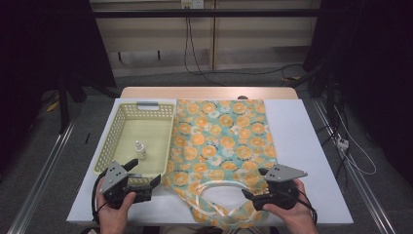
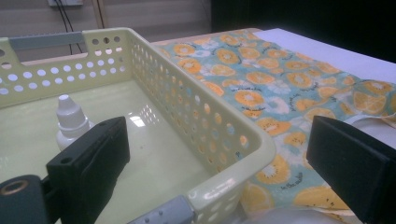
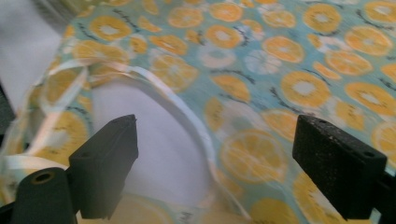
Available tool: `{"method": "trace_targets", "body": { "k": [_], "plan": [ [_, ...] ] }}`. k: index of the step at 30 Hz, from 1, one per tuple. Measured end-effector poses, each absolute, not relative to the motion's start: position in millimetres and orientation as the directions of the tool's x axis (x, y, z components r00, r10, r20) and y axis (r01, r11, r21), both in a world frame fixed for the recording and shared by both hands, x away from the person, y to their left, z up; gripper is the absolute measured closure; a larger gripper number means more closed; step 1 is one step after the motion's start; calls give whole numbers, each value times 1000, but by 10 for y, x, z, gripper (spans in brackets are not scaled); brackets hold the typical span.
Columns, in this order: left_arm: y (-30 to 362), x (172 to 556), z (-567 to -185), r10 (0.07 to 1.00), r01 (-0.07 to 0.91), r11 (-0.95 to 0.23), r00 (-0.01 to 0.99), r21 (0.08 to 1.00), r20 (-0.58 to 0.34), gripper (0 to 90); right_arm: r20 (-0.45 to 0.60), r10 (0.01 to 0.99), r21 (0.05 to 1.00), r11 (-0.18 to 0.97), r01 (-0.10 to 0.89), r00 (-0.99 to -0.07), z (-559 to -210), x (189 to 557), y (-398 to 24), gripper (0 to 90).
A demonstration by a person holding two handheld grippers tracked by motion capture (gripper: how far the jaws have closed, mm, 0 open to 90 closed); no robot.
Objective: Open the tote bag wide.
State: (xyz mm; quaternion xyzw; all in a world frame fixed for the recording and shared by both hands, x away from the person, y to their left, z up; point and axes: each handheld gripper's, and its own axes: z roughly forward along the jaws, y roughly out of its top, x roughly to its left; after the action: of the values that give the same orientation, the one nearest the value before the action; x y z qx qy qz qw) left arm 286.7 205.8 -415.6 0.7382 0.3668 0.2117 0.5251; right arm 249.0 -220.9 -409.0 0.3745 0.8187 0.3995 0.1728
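Lying flat beside a pale yellow perforated plastic basket (image 1: 127, 113) holding a small white dropper bottle (image 1: 140, 149): an orange-slice-print cloth bag (image 1: 221, 131). Hovering spread, pinching nothing: left gripper (image 1: 144, 178), right gripper (image 1: 254, 186).

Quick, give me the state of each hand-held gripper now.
Left hand-held gripper: open, jaws either side of the basket corner, not clamped.
Right hand-held gripper: open, holding nothing, over the bag.

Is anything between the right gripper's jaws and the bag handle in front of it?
Nothing visible. The right gripper has its jaws open just short of the pale handle loop of the orange-print bag, with bare white table showing inside the loop.
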Motion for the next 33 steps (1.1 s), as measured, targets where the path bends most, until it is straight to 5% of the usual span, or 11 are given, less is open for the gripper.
{"method": "trace_targets", "body": {
  "k": [33],
  "plan": [
    [2030,2900,-4177,759,326,-200,648,924,-64,58,97,425,724,590,357,-900,-4151,2424,-1155,580]
  ]
}}
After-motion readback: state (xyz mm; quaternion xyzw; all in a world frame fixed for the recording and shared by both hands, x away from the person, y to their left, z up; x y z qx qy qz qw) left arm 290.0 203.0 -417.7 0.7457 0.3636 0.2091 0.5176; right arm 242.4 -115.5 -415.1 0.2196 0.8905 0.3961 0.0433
